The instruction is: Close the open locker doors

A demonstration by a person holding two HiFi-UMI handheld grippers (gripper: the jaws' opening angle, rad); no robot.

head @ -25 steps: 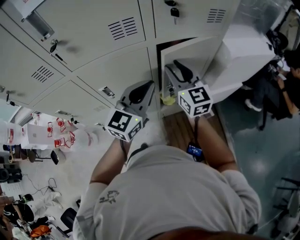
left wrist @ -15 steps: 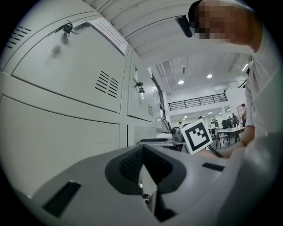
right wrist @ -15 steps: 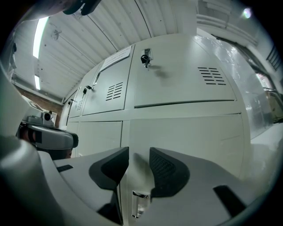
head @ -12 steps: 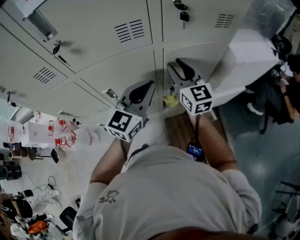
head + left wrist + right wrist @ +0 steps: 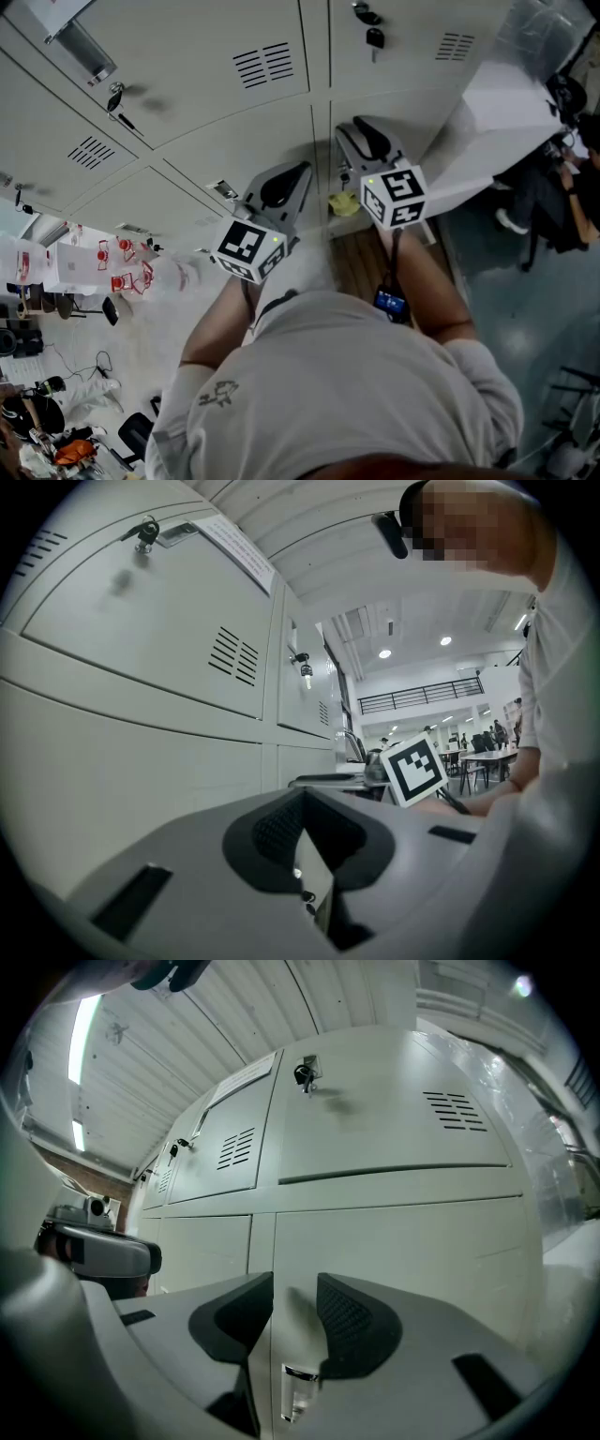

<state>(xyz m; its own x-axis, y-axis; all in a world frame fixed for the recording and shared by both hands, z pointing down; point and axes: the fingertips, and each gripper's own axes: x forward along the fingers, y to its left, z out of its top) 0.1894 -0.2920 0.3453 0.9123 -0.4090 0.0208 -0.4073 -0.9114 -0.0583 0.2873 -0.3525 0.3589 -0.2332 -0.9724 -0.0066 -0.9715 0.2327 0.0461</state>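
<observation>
Setting: locker area at the edge of a large communal hall, of the canteen or open-workspace kind.

Evidence, head view:
- Bank of pale grey sheet-metal locker doors [image 5: 187,84] from 10 to 1 o'clock
- Louvred vent slots [image 5: 264,64]
- Small dark keys hanging in locks [image 5: 374,37]
- White tables with red chairs [image 5: 112,267] at 9 o'clock
- Smooth grey-green floor [image 5: 525,319] at 4 o'clock

Evidence, left gripper view:
- Dark mezzanine railing [image 5: 422,694] and round ceiling lights [image 5: 384,653] at 2 o'clock
- Further pale tables [image 5: 487,757] at 3 o'clock

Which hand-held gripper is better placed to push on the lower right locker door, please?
Right, probably. The right hand-held gripper faces that door squarely, jaws apart, its latch seen between them; the left hand-held gripper sits off to the side, jaws together.
</observation>
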